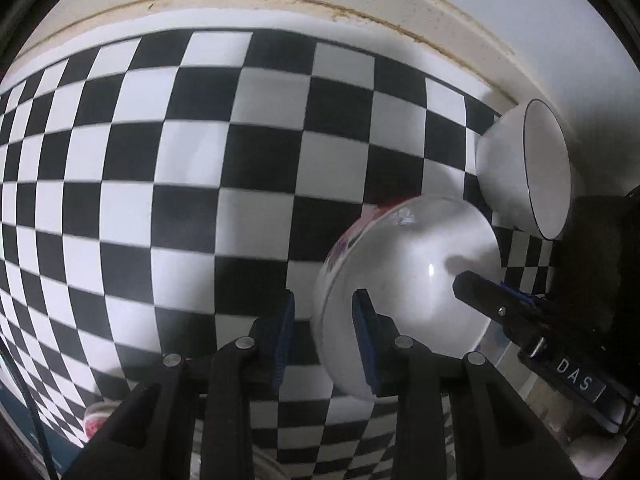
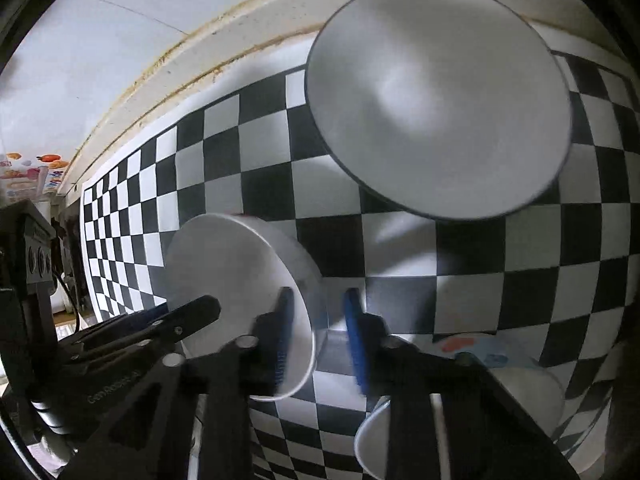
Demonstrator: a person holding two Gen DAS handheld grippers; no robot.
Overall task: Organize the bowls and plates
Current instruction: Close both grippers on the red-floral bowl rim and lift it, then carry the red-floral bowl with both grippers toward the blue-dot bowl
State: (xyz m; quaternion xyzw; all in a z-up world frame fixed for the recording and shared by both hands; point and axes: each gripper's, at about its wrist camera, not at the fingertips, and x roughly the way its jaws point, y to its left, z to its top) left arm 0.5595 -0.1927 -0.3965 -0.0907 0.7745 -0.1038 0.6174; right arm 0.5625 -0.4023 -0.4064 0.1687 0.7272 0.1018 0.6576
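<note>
The floral bowl [image 1: 404, 276] sits on the checkered surface [image 1: 160, 160], toward the right of the left wrist view. It is white inside, with a pink and purple pattern on its outer wall. Both claws stand over it from opposite sides.

The left claw [image 1: 325, 294] straddles the near wall of this bowl. One blue pad is inside against the white interior and the other is outside. The jaws are narrow, yet a strip of the checkered pattern shows between the outer pad and the wall, so the claw is not clamped on it.

The right claw [image 2: 319, 292] straddles the bowl's other wall in the same way, with one pad inside the bowl and one outside. Its jaws are narrow too, and a gap shows between the outer pad and the wall. This part of the picture is blurred. In the left wrist view one of its black fingers [image 1: 476, 292] reaches into the bowl from the right.

Beyond the floral bowl, near it but apart, stands a plain white bowl with a thin dark rim [image 2: 436, 96]. It lies close to the cream ledge [image 1: 280, 4] that borders the far edge of the surface.

Low in the right wrist view, a pale container with a blue and red lid [image 2: 480, 350] lies beside the right claw.
</note>
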